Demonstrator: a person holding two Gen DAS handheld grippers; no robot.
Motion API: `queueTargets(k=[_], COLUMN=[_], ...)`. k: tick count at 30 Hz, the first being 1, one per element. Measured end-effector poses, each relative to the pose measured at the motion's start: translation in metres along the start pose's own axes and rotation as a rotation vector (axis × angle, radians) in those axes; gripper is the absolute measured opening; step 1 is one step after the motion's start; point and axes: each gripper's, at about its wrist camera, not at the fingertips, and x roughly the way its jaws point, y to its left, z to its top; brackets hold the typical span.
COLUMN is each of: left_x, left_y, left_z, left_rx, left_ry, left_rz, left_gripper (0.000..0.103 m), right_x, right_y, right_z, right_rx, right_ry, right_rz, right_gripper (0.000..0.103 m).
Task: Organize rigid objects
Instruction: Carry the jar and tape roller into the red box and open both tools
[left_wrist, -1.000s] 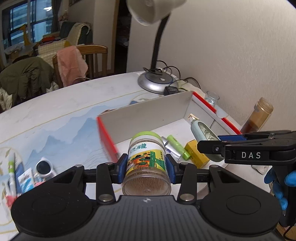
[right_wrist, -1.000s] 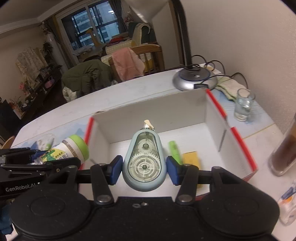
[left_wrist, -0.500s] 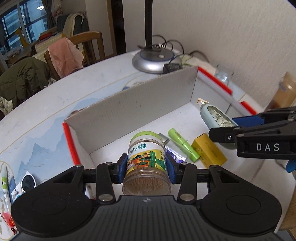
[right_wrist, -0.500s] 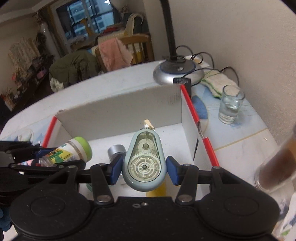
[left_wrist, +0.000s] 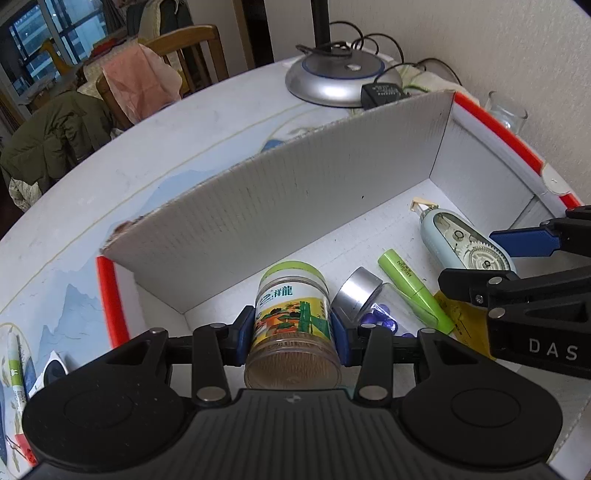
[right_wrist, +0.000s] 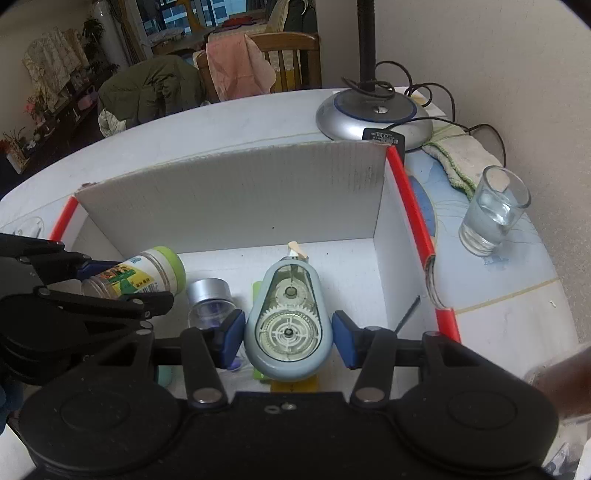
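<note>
The green-lidded jar (left_wrist: 293, 321) is sitting clamped in the left gripper (left_wrist: 293, 334), hovering low inside the white box (left_wrist: 280, 221). The right gripper (right_wrist: 288, 332) is looking slightly apart around the blue tape dispenser (right_wrist: 288, 325), though contact's hard to judge. A silver-capped vial (left_wrist: 360, 295) and green tube (left_wrist: 413, 291) are lying between them.

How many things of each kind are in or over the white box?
Jars: 2 (green-lidded jar held in the left gripper, silver-lidded jar)
Correction tape: 1 (blue correction tape held in the right gripper)
Tubes: 1 (green tube)
Small boxes: 1 (yellow box)
Total: 5
</note>
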Motion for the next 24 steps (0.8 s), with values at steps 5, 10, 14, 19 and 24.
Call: queueTargets(k=[5, 10, 14, 19, 24], left_x=[0.011, 0.013, 0.016, 0.015, 0.011], left_y=[-0.002, 0.0, 0.002, 0.001, 0.0], left_z=[0.002, 0.005, 0.004, -0.001, -0.002], left_rx=[-0.012, -0.024, -0.053, -0.051, -0.051], left_ry=[0.044, 0.061, 0.105, 0.122, 0.121], left_rz=[-0.006, -0.01, -0.034, -0.043, -0.045], left_gripper=[0.042, 0.042, 0.042, 0.042, 0.042], right_x=[0.006, 0.009, 0.01, 0.009, 0.005], right_y=[0.001, 0.002, 0.001, 0.001, 0.001], right_z=[0.001, 0.0, -0.001, -0.005, -0.005], right_rx=[-0.016, -0.026, -0.024, -0.022, -0.015], right_ry=[0.026, 0.049, 0.064, 0.072, 0.073], right_rz=[-0.004, -0.003, 0.01, 0.015, 0.02], right_gripper=[0.051, 0.051, 0.051, 0.052, 0.056])
